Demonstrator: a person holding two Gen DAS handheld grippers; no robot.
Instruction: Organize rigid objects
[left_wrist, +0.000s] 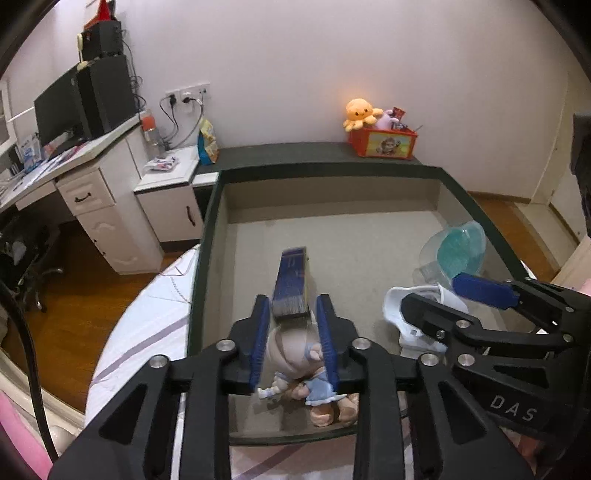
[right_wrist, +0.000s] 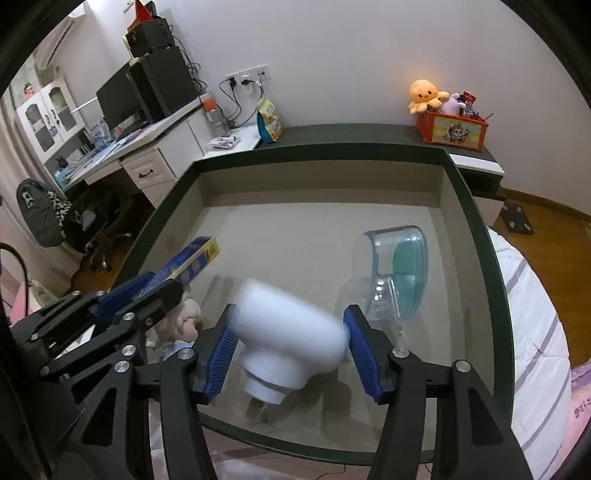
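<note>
Both grippers reach down side by side into a beige tray (right_wrist: 476, 221) with a dark green rim, which reads as the collecting place for the rigid things. The left gripper (left_wrist: 291, 328) stands released, its blue pads either side of a blue box (left_wrist: 291, 280) that looks freshly let go, its near end propped over a small doll (left_wrist: 314, 384) in a pale blue dress. The right gripper (right_wrist: 291, 347) brackets a smooth white elbow-shaped plastic piece (right_wrist: 288, 332) without visibly pressing, beside a clear and teal container (right_wrist: 399, 269).
</note>
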